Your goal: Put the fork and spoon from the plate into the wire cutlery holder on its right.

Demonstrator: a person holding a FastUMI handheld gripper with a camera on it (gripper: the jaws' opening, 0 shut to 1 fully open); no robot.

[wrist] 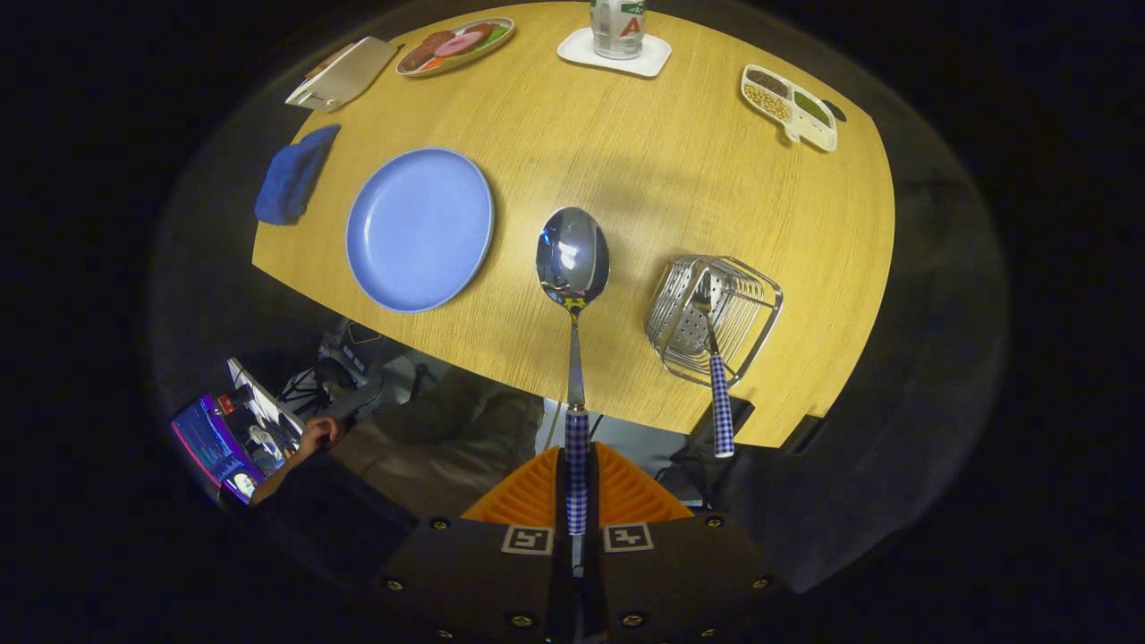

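Note:
My gripper [577, 487] is shut on the checked handle of a steel spoon [572, 259], which sticks straight out ahead of the fingers, high over the table with its bowl facing me. The blue plate [420, 228] lies bare on the wooden table, left of the spoon's bowl. To the right of the spoon stands the wire cutlery holder [713, 315]. A fork [716, 376] with a matching checked handle rests inside it, handle leaning out toward me.
A blue cloth [293, 174] lies left of the plate. At the table's far side are a plate of food [454, 45], a white box [340, 73], a bottle on a white coaster [615, 49] and a divided snack dish [789, 105]. A seated person [420, 447] is below the table edge.

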